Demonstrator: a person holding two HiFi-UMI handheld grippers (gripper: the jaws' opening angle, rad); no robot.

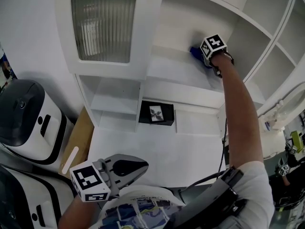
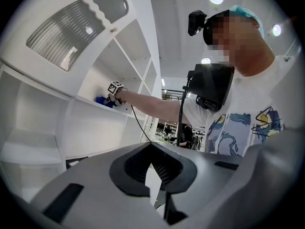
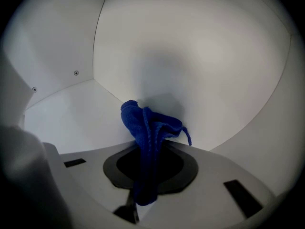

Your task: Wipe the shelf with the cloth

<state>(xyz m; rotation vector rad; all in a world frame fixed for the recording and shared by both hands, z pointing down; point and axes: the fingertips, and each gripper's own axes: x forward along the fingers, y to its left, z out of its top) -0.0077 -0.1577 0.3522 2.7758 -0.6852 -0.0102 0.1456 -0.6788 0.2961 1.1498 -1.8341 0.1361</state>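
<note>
Head view first: the right gripper (image 1: 213,49) is reached deep into the upper shelf (image 1: 176,73) of the white cabinet. A bit of blue cloth (image 1: 196,53) pokes out just past its marker cube, toward the back wall. The left gripper (image 1: 136,168) hangs low near the person's body, well away from the shelf. This is the only view that shows the stuff below: a black box (image 1: 157,112) in the cubby under the right gripper. There's also a ribbed glass door (image 1: 104,23) off to its left and a white appliance (image 1: 28,123) down beside the left gripper.

Left gripper view: its jaws are together or very nearly, with just a thin sliver of light and nothing between them. It looks past its tip (image 2: 155,180) up at the cabinet, so you get the outstretched arm (image 2: 152,104) from the side. The cloth (image 2: 101,100) shows as a small blue spot on the shelf (image 2: 90,104), right ahead of the far gripper (image 2: 114,88).

Right gripper view: this one shows the grip. The right gripper (image 3: 145,175) is clamped on the cloth (image 3: 147,137), which bunches up out of the jaws. The bunch sits straight ahead against the back corner, where the shelf floor (image 3: 71,113) meets the walls. Nothing else is around it in there, just white panels.
</note>
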